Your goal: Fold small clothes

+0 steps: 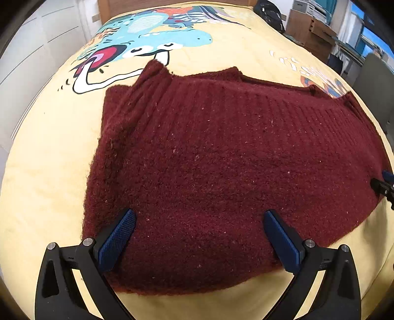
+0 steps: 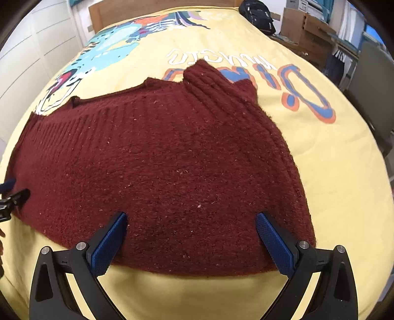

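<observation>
A dark red knitted sweater (image 1: pixel 221 160) lies flat on a yellow printed bedspread (image 1: pixel 44 172), its sleeves folded in. It also shows in the right wrist view (image 2: pixel 160 167). My left gripper (image 1: pixel 199 221) is open and empty, its blue pads over the sweater's near left edge. My right gripper (image 2: pixel 190 221) is open and empty over the near right edge. The right gripper's tip shows at the right edge of the left wrist view (image 1: pixel 384 184). The left gripper's tip shows at the left edge of the right wrist view (image 2: pixel 12 197).
The bedspread (image 2: pixel 332 184) has a cartoon print (image 1: pixel 152 41) and lettering (image 2: pixel 295 83). A wooden headboard (image 2: pixel 123 11) stands at the far end. A black bag (image 2: pixel 258 14), cardboard boxes (image 2: pixel 305 32) and a grey chair (image 2: pixel 371 81) stand at the right.
</observation>
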A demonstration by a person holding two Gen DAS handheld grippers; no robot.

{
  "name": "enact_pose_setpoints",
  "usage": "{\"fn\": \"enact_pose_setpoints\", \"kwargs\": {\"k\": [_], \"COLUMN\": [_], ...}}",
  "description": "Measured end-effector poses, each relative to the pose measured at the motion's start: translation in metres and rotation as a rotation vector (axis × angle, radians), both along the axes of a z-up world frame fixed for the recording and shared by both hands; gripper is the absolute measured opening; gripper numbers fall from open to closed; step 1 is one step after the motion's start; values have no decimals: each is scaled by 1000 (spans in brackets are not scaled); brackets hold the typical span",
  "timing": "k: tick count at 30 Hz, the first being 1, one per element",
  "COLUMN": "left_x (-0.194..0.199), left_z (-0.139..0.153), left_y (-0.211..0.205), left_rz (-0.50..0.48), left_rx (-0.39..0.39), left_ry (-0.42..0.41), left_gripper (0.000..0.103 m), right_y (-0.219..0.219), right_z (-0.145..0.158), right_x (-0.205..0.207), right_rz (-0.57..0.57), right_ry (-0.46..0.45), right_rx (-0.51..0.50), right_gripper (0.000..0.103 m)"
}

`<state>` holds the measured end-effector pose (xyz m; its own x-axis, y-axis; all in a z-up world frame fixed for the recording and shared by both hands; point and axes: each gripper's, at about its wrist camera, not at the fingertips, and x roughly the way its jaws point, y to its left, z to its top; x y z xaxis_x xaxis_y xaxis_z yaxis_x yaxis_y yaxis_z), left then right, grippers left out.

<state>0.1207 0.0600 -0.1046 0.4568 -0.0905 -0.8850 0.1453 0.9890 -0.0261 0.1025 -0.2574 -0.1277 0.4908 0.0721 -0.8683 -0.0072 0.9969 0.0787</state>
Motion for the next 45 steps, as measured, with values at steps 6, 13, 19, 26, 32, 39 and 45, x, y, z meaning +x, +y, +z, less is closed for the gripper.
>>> {"fn": "enact_pose_setpoints", "kwargs": {"k": [6, 13, 19, 26, 32, 39, 45], "left_x": [-1, 0, 4, 13, 20, 25, 25], "left_z": [2, 24, 53, 29, 1, -2, 22], "left_y": [-1, 6, 55, 87, 91, 78, 65], "left_rz": [-3, -2, 86, 133, 168, 128, 110], "left_rx": [11, -46, -114, -140, -230, -278, -329], "left_ry": [-9, 54, 57, 134, 197, 192, 216], "left_gripper": [102, 102, 102, 102, 102, 65, 29], "right_y": [4, 11, 9, -2, -23, -42, -51], "right_z": [-4, 29, 47, 30, 23, 26, 36], "right_x": [-1, -17, -44, -65, -80, -87, -89], "right_rz": [-2, 3, 16, -21, -84, -126, -131], "right_ry": [-5, -28, -48, 6, 33, 29, 10], "right_rx": [-13, -27, -14, 4, 8, -5, 15], "right_gripper": [103, 103, 103, 103, 103, 103, 103]}}
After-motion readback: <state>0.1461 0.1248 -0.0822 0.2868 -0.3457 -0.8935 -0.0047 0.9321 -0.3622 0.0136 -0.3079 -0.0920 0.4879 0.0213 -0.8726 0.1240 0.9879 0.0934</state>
